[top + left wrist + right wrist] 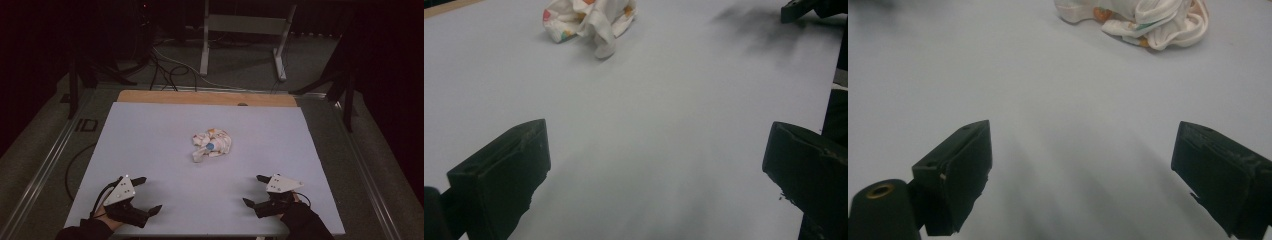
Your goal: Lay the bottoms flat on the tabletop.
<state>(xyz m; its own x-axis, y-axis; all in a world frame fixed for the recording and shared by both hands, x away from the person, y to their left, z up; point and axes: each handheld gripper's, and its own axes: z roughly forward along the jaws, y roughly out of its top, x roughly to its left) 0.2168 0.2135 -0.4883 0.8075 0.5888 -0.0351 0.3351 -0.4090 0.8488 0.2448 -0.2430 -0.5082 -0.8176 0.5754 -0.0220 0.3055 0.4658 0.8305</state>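
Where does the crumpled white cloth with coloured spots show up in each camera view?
High view: crumpled white cloth with coloured spots lies mid-table, beyond both hand-held grippers.
Left gripper view: cloth at the top, left of centre.
Right gripper view: cloth at the top, right of centre.
Shared landmark: the pale grey table sheet under it.

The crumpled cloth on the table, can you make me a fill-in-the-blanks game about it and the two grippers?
1. The crumpled cloth is mostly ____ in colour, with small coloured spots.
2. The jaws of the left gripper stand ____.
3. The right gripper holds ____.
4. The cloth lies on the pale ____, far from both grippers.

Missing words: white; open; nothing; table
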